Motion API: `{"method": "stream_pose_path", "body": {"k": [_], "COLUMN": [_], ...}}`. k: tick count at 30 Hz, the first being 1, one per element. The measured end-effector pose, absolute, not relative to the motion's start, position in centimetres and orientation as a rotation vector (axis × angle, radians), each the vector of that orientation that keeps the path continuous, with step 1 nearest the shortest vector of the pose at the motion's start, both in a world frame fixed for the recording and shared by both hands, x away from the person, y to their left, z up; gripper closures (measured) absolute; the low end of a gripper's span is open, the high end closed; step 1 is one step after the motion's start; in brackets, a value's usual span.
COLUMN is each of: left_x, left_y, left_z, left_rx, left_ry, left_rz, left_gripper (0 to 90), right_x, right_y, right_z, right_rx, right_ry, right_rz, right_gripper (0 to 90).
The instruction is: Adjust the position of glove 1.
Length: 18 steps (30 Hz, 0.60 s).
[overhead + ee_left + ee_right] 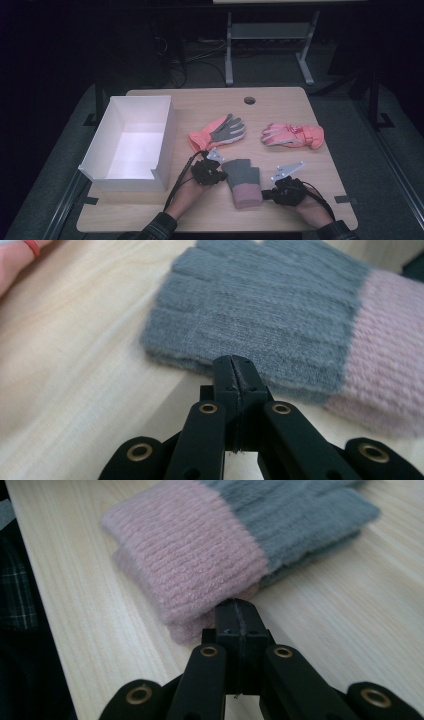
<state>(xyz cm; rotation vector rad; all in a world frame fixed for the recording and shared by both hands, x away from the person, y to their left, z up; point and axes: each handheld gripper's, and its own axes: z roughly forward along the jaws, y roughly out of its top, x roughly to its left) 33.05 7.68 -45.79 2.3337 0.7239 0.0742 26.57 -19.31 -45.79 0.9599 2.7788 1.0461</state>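
I see the knitted glove (241, 181) lying flat near the front edge of the wooden table (280, 102), between my two grippers. My left gripper (223, 175) has its jaws pressed together, empty, at the grey side; my right gripper (265, 194) is clenched too, empty, at the pink cuff. The white box (131, 142) stands at the left. The room behind is dark.

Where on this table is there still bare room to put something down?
Bare wood lies along the far edge of the table, at its right end beyond the pink ski glove, and inside the white box. It is crowded around the knit gloves.
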Motion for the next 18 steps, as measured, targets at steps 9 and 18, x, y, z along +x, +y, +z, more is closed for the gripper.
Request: {"method": "stream_pose_path", "body": {"k": [9,18], "left_x": [34.7,35.4], "left_y": [7.4,7.9], "left_z": [-45.9,-45.7], "left_rx": [2.293,2.304], "left_ry": [0.751,0.751], "left_rz": [0.057,0.05], "left_gripper": [89.6,89.6], "right_x": [26.2,26.3], "right_y": [-16.4,-12.9], "right_z": [-45.7,-45.9], "right_rx": [0.858,0.764], "right_ry": [2.832,2.873], "right_rz": [1.082,1.112], "right_gripper": [90.0,90.0]}}
